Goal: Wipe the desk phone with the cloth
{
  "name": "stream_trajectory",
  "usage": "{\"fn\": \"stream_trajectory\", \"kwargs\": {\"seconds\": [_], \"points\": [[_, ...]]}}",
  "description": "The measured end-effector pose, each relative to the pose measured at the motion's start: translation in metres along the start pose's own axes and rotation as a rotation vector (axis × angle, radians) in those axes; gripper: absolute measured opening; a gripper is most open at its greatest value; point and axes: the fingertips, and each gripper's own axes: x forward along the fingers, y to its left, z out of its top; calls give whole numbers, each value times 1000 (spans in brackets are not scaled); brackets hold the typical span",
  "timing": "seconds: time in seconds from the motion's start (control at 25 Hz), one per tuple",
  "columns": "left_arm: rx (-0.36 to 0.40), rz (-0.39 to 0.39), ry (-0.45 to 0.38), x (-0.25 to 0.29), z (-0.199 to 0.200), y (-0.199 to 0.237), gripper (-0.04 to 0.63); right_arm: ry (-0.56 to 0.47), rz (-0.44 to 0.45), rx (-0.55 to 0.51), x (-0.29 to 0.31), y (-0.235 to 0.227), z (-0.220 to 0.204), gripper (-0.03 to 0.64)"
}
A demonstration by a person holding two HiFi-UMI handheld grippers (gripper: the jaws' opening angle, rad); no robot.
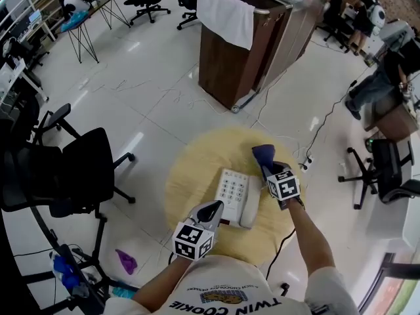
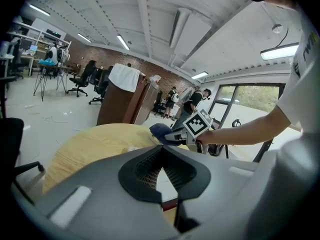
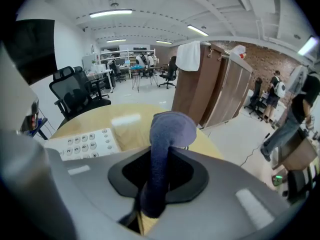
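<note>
Cloth, dark blue and bunched, is clamped in the right gripper over the round table, at 2 o'clock from the desk phone. Phone sits mid-table, long axis 12-to-6, handset on the right gripper's side. Left gripper, jaws together on nothing, is at the phone's 7 o'clock corner. Path from cloth to phone looks unobstructed. Office chair stands off at 9 o'clock.

It was an open-plan office: black swivel chairs on a white tiled floor, trestle desks behind, strip lights overhead.
</note>
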Motion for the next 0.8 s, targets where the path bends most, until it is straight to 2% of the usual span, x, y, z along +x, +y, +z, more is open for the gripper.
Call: {"fn": "stream_trajectory", "kwargs": {"seconds": [0.44,0.8], "points": [[-18,45,-25,-11,-4,5,-8,-12,130,-187,44,60,60,69],[-36,47,-41,-17,-6,6,-8,-25,208,-227,61,111,77,69]]}}
